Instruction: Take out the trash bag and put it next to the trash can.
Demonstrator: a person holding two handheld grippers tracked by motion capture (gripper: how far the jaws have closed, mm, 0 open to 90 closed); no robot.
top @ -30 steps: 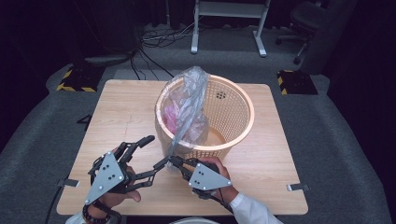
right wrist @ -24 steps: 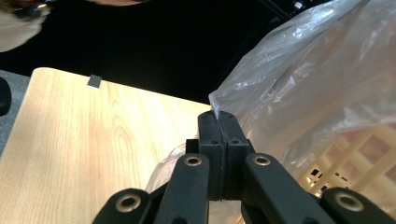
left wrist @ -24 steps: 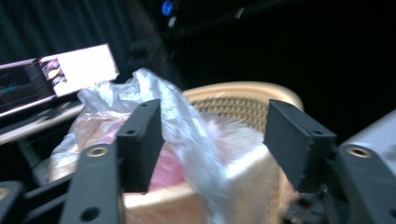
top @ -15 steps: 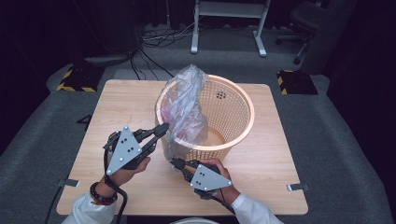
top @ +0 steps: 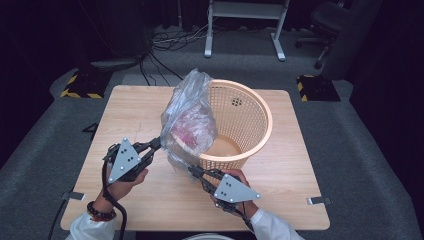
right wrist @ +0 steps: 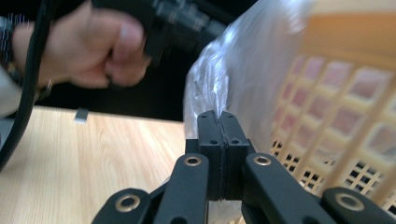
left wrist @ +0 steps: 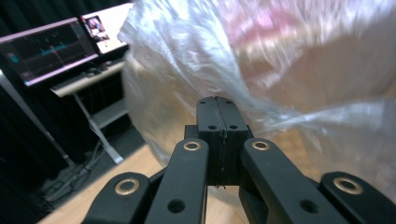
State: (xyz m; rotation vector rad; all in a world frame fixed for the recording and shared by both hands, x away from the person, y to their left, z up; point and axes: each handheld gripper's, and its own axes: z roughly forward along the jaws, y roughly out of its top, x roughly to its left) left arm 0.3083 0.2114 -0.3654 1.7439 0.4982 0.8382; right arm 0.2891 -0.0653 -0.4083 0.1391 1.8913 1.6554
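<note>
Since the earlier frame the left gripper [top: 159, 143] has swung in from the table's near left toward the basket, and its jaws, spread then, have just been closing; they now stand clenched, and in the left gripper view [left wrist: 216, 100] their tips sit against the clear plastic bag [left wrist: 261, 70], apparently pinching its film, though the blur there leaves that uncertain. The right gripper [top: 192, 171] has kept its place at the basket's near side, jaws pressed together on a lower fold of the bag [top: 189, 120], as the right gripper view [right wrist: 217, 114] shows. The bag hangs over the left rim of the orange mesh laundry basket [top: 250, 125], something pink inside it. The basket stands upright on the wooden table [top: 135, 107], right of centre.
</note>
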